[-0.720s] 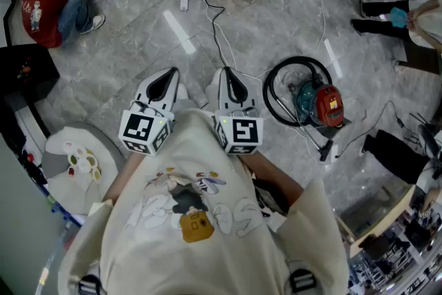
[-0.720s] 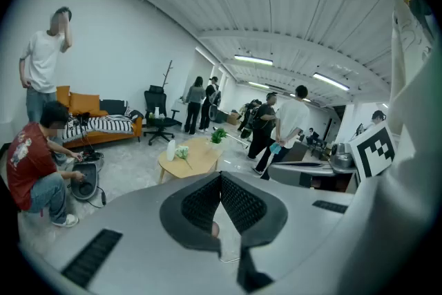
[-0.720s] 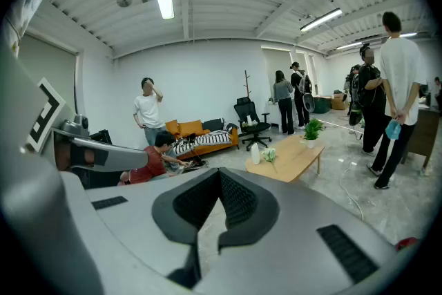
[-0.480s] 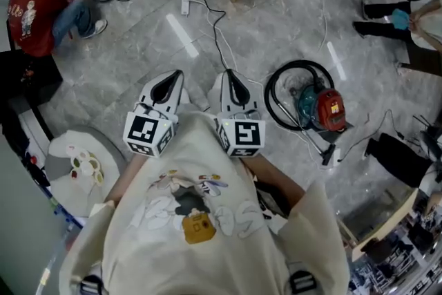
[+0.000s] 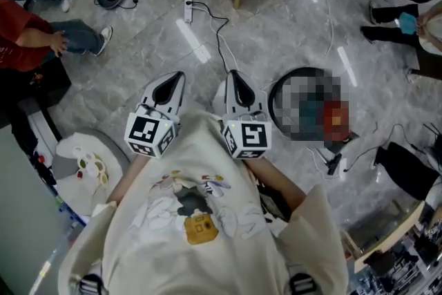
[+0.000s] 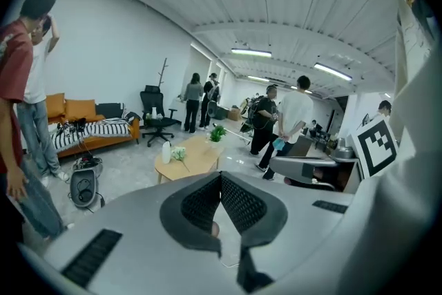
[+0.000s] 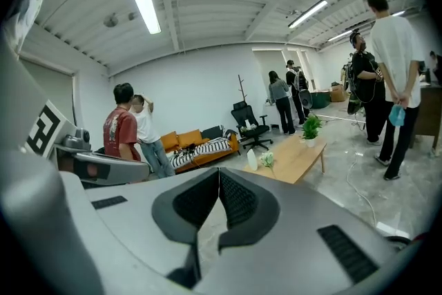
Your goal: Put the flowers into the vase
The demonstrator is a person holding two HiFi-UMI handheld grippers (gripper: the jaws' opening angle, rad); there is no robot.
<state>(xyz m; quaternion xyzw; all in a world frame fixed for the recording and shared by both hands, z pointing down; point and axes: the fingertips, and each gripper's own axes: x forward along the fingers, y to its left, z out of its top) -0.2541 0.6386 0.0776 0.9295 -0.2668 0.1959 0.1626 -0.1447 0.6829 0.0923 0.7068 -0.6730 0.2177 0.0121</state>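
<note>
While the left claw (image 6: 219, 179) and the right claw (image 7: 219, 175) are each pressed together on nothing, the flowers (image 7: 267, 159) sit just beside the white vase (image 7: 252, 160) on the low table (image 7: 297, 157), well ahead across the floor (image 5: 290, 24). Judged so, the task is unstarted: approach, pickup and insertion remain.

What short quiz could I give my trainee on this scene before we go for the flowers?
1. True or false: the left gripper is holding the flowers.
2. Pick one. The white vase stands on: A) the wooden table; B) the orange sofa; C) the floor.
3. Fill in the gap: the jaws of the right gripper are ____, with nothing between them.

Key: 1 false, the flowers lie on the table beside the vase; 2 A; 3 shut.
</note>
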